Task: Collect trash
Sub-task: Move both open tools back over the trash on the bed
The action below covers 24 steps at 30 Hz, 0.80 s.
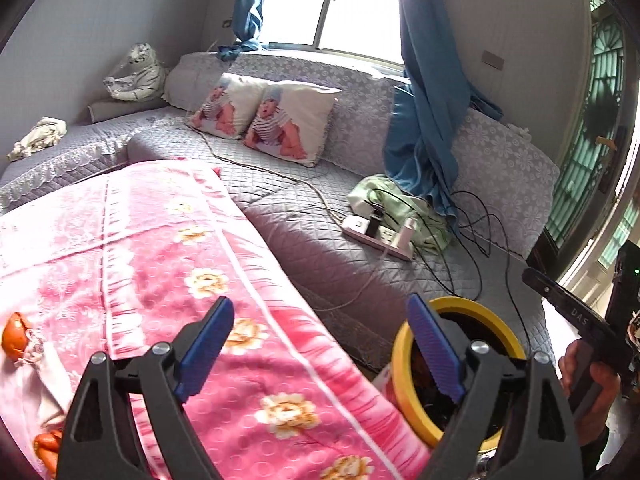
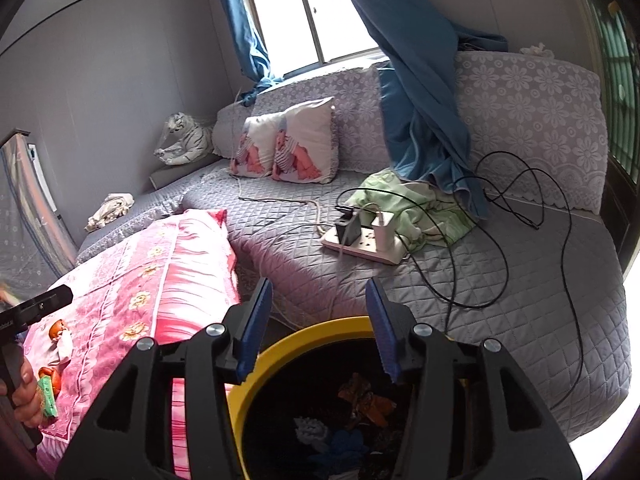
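Observation:
A yellow-rimmed trash bin [image 2: 298, 346] with a dark liner holds several scraps, orange and blue among them [image 2: 362, 398]. My right gripper [image 2: 318, 328] is open and empty, right above the bin's far rim. The bin also shows in the left wrist view [image 1: 404, 376]. My left gripper [image 1: 320, 350] is open and empty, over the pink flowered cloth [image 1: 168, 264] at its right edge, beside the bin. Orange peel [image 1: 14, 336] and more orange scraps [image 1: 46, 446] lie on the cloth at the left. In the right wrist view, peel [image 2: 58, 330] and a green wrapper [image 2: 48, 396] lie there.
A grey quilted sofa [image 2: 500, 288] wraps around behind. On it are a white power strip [image 2: 366, 244] with chargers, black cables [image 2: 520, 208], a green cloth [image 2: 420, 208], two baby-print pillows [image 1: 268, 118] and a toy tiger [image 2: 184, 140]. Blue curtains [image 1: 428, 120] hang down.

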Motion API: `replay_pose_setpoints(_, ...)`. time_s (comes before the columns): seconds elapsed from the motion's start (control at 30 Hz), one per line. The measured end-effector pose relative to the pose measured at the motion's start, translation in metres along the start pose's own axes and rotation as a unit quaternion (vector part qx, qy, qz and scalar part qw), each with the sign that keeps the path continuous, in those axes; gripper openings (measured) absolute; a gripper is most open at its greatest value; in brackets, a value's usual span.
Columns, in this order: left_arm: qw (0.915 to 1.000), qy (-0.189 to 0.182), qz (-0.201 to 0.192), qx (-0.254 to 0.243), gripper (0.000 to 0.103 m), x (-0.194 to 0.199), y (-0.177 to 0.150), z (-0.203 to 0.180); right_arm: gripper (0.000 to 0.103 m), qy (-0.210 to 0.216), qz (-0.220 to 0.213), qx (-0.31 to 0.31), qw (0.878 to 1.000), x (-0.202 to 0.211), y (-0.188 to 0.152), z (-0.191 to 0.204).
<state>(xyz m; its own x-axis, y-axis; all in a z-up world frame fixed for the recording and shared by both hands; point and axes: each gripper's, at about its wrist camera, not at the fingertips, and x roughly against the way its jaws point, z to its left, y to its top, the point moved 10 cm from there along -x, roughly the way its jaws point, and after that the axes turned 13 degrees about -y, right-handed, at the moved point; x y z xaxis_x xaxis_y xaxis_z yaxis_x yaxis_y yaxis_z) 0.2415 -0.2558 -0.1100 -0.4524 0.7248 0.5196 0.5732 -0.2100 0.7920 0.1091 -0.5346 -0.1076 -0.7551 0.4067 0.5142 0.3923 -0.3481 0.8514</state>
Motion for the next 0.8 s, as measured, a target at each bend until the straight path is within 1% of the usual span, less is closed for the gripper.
replay_pose_setpoints(0.03, 0.9999, 0.014, -0.006, 0.003, 0.086, 0.010, 0.002, 0.014, 0.055, 0.015, 0.000, 0.005, 1.000, 0.000, 0.000, 0.013)
replay_pose_setpoints(0.1, 0.9990, 0.041, -0.017, 0.009, 0.086, 0.031, 0.006, 0.045, 0.055, 0.051, 0.005, 0.018, 0.999, 0.002, -0.002, 0.042)
replay_pose_setpoints(0.17, 0.9970, 0.071, -0.027, 0.015, 0.089, 0.055, 0.008, 0.075, 0.058, 0.089, 0.010, 0.035, 0.995, 0.005, -0.007, 0.075)
replay_pose_setpoints(0.23, 0.9937, 0.102, -0.039, 0.025, 0.091, 0.081, 0.008, 0.107, 0.066, 0.134, 0.016, 0.055, 0.989, 0.010, -0.015, 0.112)
replay_pose_setpoints(0.3, 0.9896, 0.131, -0.048, 0.036, 0.091, 0.105, 0.006, 0.137, 0.068, 0.179, 0.024, 0.078, 0.980, 0.017, -0.027, 0.150)
replay_pose_setpoints(0.4, 0.9835, 0.165, -0.052, 0.053, 0.093, 0.138, -0.002, 0.181, 0.072, 0.241, 0.044, 0.123, 0.962, 0.031, -0.053, 0.208)
replay_pose_setpoints(0.5, 0.9765, 0.194, -0.058, 0.074, 0.094, 0.166, -0.014, 0.218, 0.076, 0.298, 0.071, 0.163, 0.938, 0.050, -0.084, 0.264)
replay_pose_setpoints(0.63, 0.9719, 0.209, -0.054, 0.095, 0.094, 0.186, -0.034, 0.256, 0.079, 0.349, 0.106, 0.220, 0.905, 0.077, -0.129, 0.324)
replay_pose_setpoints(0.73, 0.9713, 0.204, -0.047, 0.112, 0.094, 0.191, -0.050, 0.275, 0.079, 0.376, 0.120, 0.260, 0.881, 0.099, -0.160, 0.358)
replay_pose_setpoints(0.8, 0.9713, 0.202, -0.041, 0.119, 0.094, 0.192, -0.057, 0.284, 0.079, 0.386, 0.130, 0.281, 0.869, 0.109, -0.177, 0.376)
